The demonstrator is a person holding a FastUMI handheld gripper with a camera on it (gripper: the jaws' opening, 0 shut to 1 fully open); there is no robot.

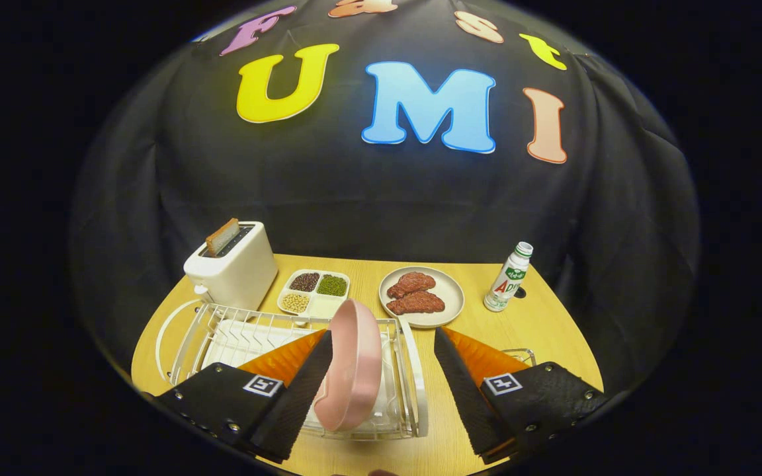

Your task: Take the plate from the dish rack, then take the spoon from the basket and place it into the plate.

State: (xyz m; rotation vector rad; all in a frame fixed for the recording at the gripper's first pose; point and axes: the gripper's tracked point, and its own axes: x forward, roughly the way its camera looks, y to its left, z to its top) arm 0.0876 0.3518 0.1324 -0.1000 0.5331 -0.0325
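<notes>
Fingers (381,344) spread wide around upright pink plate (352,370) in dish rack (222,330); bottle (508,277) label illegible.

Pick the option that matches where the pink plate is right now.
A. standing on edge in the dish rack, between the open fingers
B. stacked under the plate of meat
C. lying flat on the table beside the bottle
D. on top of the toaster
A: the pink plate stands on edge in the dish rack, and the gripper is open with a finger on either side of it.

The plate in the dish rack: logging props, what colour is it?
Pink plate, upright in the dish rack, gripper view; gripper open around it.
</notes>
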